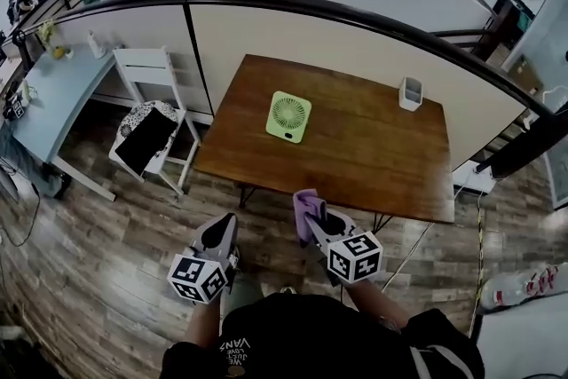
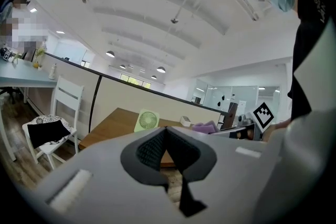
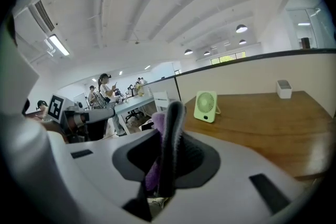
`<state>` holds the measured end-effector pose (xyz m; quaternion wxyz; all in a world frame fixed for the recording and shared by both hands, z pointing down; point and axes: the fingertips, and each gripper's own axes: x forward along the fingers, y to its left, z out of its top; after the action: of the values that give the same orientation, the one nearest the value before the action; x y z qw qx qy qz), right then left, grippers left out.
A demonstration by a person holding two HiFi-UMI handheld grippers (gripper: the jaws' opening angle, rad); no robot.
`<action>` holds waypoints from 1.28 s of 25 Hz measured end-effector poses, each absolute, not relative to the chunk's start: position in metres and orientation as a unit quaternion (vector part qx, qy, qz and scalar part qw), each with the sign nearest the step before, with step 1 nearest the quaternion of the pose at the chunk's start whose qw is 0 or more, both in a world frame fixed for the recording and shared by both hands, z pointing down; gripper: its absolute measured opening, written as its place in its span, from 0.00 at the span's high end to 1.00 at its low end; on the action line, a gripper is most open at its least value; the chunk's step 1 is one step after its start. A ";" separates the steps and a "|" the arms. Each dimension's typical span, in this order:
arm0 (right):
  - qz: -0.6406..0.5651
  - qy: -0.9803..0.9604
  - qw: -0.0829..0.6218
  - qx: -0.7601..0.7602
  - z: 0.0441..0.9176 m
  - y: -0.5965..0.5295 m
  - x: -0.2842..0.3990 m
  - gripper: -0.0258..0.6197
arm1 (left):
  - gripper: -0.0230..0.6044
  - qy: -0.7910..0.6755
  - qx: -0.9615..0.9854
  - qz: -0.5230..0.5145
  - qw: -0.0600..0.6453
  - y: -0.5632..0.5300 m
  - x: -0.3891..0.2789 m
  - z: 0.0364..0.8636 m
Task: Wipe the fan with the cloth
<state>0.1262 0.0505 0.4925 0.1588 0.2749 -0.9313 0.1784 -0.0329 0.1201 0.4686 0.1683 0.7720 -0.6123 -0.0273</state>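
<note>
Nearest the person, both grippers hang over the wooden floor [image 1: 115, 262], short of the table's front edge. The left gripper [image 1: 224, 231] has its jaws pressed together with nothing between them. Its own view shows only floor and table edge through the small gap under the tips. The right gripper [image 1: 312, 213] has its jaws clamped on the cloth [image 1: 305, 207], a purple cloth bunched between the pads and standing up past the tips. The two grippers sit side by side, apart from each other, and both point toward the table [image 1: 382, 173].

The near part of the table is bare wood. Farther in, toward the back left, stands the fan [image 1: 289, 116]. It is small, square and pale green, its round grille faces the person, and it is well apart from both grippers. A small white box [image 1: 410, 93] sits at the back right, well apart from the fan. A curved partition [image 1: 266, 31] closes off the far side of the table.

The step in hand looks like the approach: the cloth is already gripped, and no wiping has begun. The next move calls for carrying the right gripper over the bare front of the table until the free end of the cloth meets the fan's face. The fan looks light, so a firm push would probably slide or tip it. The empty left gripper likely needs to come in beside or behind the frame to steady it. Wiping pressure should stay gentle across the grille.
</note>
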 end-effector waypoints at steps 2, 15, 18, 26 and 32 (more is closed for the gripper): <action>0.180 -0.927 0.155 0.289 0.493 0.038 0.117 0.83 | 0.95 -0.603 0.780 -0.025 0.168 0.103 -0.044 0.469; 0.207 -0.882 0.129 0.403 0.485 -0.031 0.040 0.83 | 0.95 -0.484 0.857 0.012 0.175 -0.007 -0.117 0.469; 0.210 -0.870 0.123 0.428 0.485 -0.041 0.024 0.83 | 0.95 -0.463 0.869 0.016 0.176 -0.024 -0.136 0.471; 0.211 -0.844 0.110 0.481 0.490 -0.064 -0.003 0.83 | 0.95 -0.414 0.892 0.028 0.179 -0.061 -0.173 0.485; 0.223 -0.828 0.121 0.500 0.504 -0.080 0.008 0.83 | 0.94 -0.384 0.903 0.038 0.188 -0.093 -0.163 0.504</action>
<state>0.0077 -0.0797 0.5043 0.1205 0.5001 -0.8280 0.2231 -0.1635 -0.0927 0.5036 0.1883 0.9029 -0.3844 0.0384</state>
